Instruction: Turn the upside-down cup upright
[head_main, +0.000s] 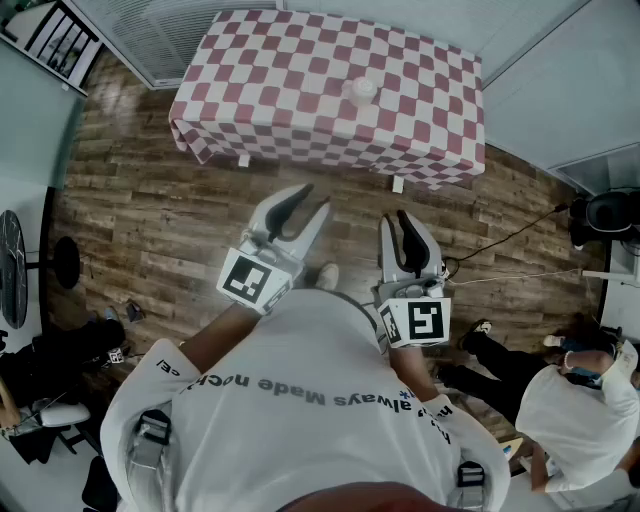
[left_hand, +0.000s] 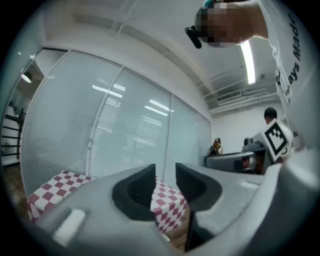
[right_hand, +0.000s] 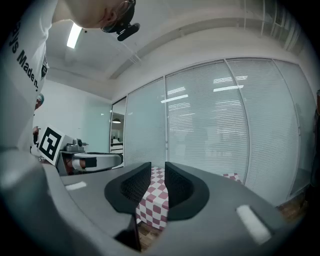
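A white T-shirt (head_main: 300, 400) fills the near edge of the head view. The dark words "always Made" can be read across it; the other letters are unclear. Just beyond it are two cubes with black square markers, one (head_main: 253, 280) on the left tool (head_main: 316, 197) and one (head_main: 415, 322) on the right tool (head_main: 395, 218).

Both tools are held roughly level on the near side of the surface with the red-and-white checked cloth (head_main: 300, 90). They are well short of its edge and over the brown wooden plank floor (head_main: 150, 220).

The left tool (left_hand: 165, 172) has its dark pads apart, with only the checked cloth showing through the gap. The right tool (right_hand: 158, 170) is closed, its pads nearly meeting on nothing.

To the near right of the surface, another person in a white shirt (head_main: 575, 400) is on the floor. A thin black cable (head_main: 510, 235) runs between that person and the surface.

A small pale cup (head_main: 362, 92) stands on the surface, a little right of its middle, and nothing is between it and the tools. It is too small to tell which way up it stands.

Beyond the surface is a glass wall with grey blinds (right_hand: 215, 130).
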